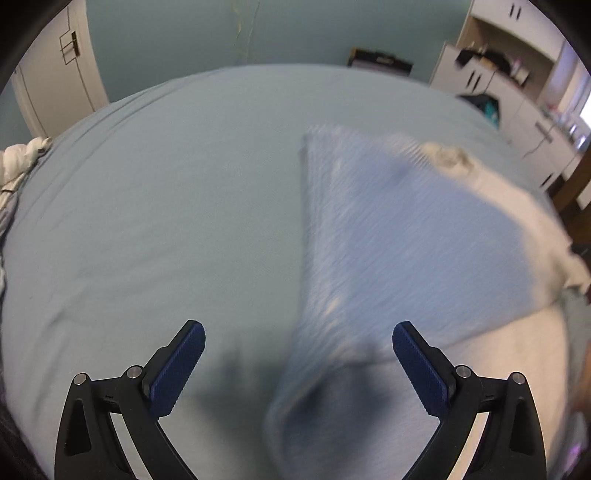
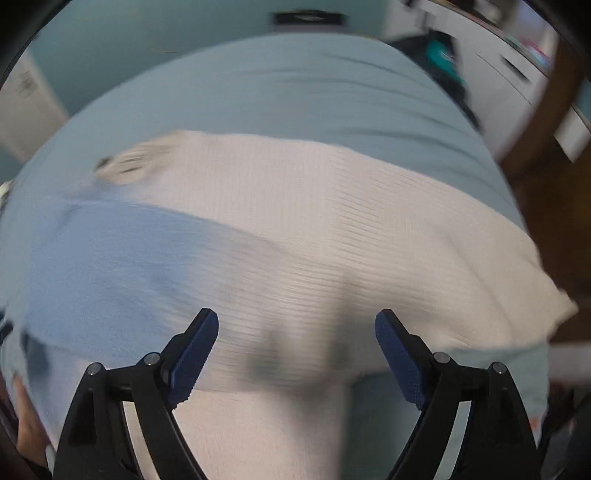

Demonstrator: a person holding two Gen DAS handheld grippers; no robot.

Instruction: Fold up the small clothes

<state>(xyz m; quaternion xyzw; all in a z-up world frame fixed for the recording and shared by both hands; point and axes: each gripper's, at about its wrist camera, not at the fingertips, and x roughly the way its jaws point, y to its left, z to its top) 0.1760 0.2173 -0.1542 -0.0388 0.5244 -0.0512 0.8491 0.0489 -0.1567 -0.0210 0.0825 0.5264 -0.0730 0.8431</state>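
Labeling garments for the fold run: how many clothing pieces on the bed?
2 visible. A blue knit garment lies on the bed sheet, overlapping a white ribbed knit garment on its right. Motion blur may hide more.

a home bedroom. a bed with a pale blue-green fitted sheet (image 1: 155,206) fills most of both views, with a bunched white duvet (image 1: 18,162) at its left edge. behind it is a plain teal wall (image 1: 207,33) and a white door (image 1: 51,74). on the right stands a white wardrobe unit (image 1: 495,66) with open shelves and drawers holding dark clothes and small personal items. a knitted blue and white sweater (image 2: 332,229) lies on the bed.
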